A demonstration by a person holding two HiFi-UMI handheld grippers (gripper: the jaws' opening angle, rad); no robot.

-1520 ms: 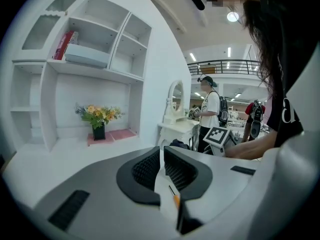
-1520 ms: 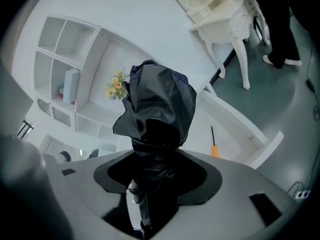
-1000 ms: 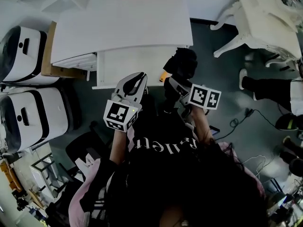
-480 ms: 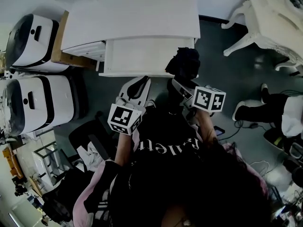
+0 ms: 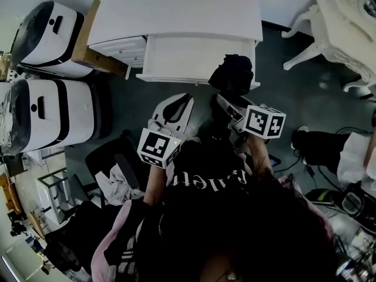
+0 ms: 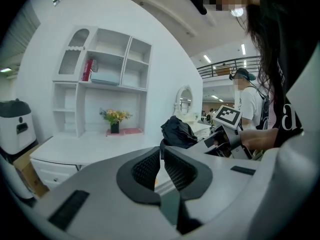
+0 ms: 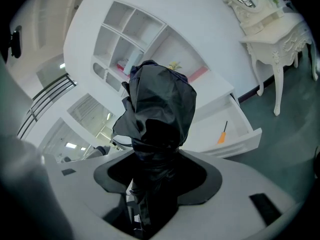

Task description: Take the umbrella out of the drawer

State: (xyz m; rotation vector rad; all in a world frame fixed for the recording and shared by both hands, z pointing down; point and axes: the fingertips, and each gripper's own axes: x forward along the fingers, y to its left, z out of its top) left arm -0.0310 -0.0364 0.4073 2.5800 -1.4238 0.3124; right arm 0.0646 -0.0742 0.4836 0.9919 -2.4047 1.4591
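Observation:
The folded black umbrella is out of the white drawer, which stands pulled open from the desk. My right gripper is shut on the umbrella's lower part, holding it upright in front of the drawer's right front corner. In the right gripper view the umbrella fills the gap of the right gripper. My left gripper hovers left of it, shut, with nothing held. From the left gripper view, the left gripper has its pads together, and the umbrella shows beyond them.
An orange-handled screwdriver lies in the open drawer. Two white machines and a cardboard box stand left of the desk. An ornate white table is at the right. A black chair is behind my left arm.
The desk and drawer have slid up the picture, so both grippers now sit farther back from the drawer. The right gripper has kept hold of the umbrella; the left stays shut.

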